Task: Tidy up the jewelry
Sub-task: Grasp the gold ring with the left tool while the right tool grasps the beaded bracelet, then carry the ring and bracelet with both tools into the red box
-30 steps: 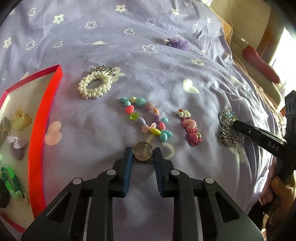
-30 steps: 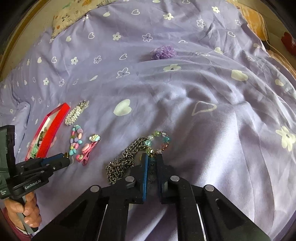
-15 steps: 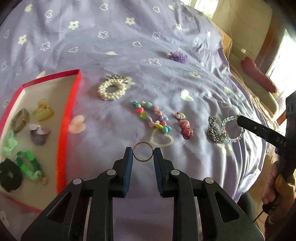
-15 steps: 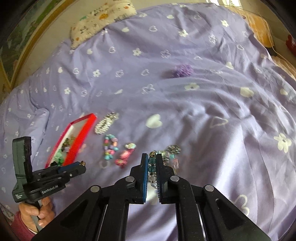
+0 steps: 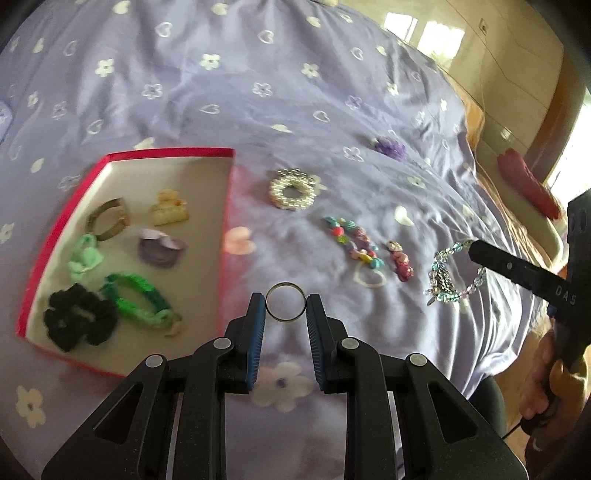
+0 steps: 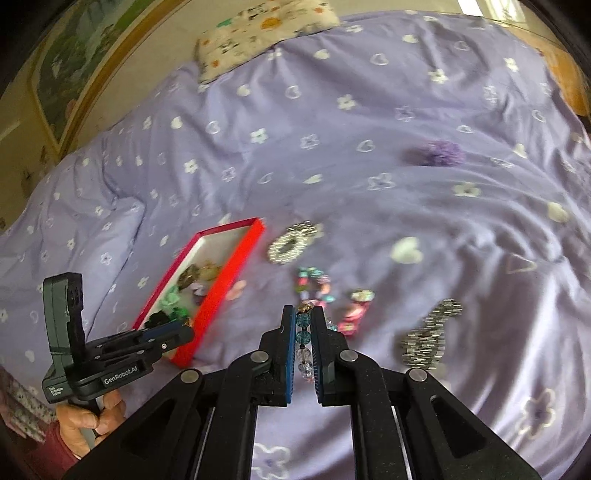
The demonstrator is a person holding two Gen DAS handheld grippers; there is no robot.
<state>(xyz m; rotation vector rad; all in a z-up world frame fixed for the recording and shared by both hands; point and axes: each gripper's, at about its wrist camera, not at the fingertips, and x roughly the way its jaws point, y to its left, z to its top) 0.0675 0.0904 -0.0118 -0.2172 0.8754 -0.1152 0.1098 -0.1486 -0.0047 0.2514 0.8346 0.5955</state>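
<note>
My left gripper (image 5: pixel 286 308) is shut on a thin metal ring (image 5: pixel 286 307) and holds it above the bedspread, just right of the red tray (image 5: pixel 226 206). The tray holds hair clips, a black scrunchie (image 5: pixel 79 317) and a green chain (image 5: pixel 138 297). My right gripper (image 6: pixel 303 325) is shut on a crystal bead bracelet (image 6: pixel 305 345), lifted off the bed; it also shows in the left wrist view (image 5: pixel 456 273). A silver chain (image 6: pixel 428 336) lies on the bed at right. A pearl bracelet (image 5: pixel 293 189), a coloured bead bracelet (image 5: pixel 352 242) and a pink clip (image 5: pixel 400 258) lie between.
A purple scrunchie (image 5: pixel 389 146) lies farther back on the lilac flowered bedspread (image 5: pixel 258 92). A patterned pillow (image 6: pixel 258 33) is at the head of the bed. The bed's edge drops off at right, by a red object (image 5: pixel 524 184).
Both grippers have risen. The left one lifted the ring and moved left toward the tray. The right one lifted the crystal bracelet off the bed, leaving the silver chain behind.
</note>
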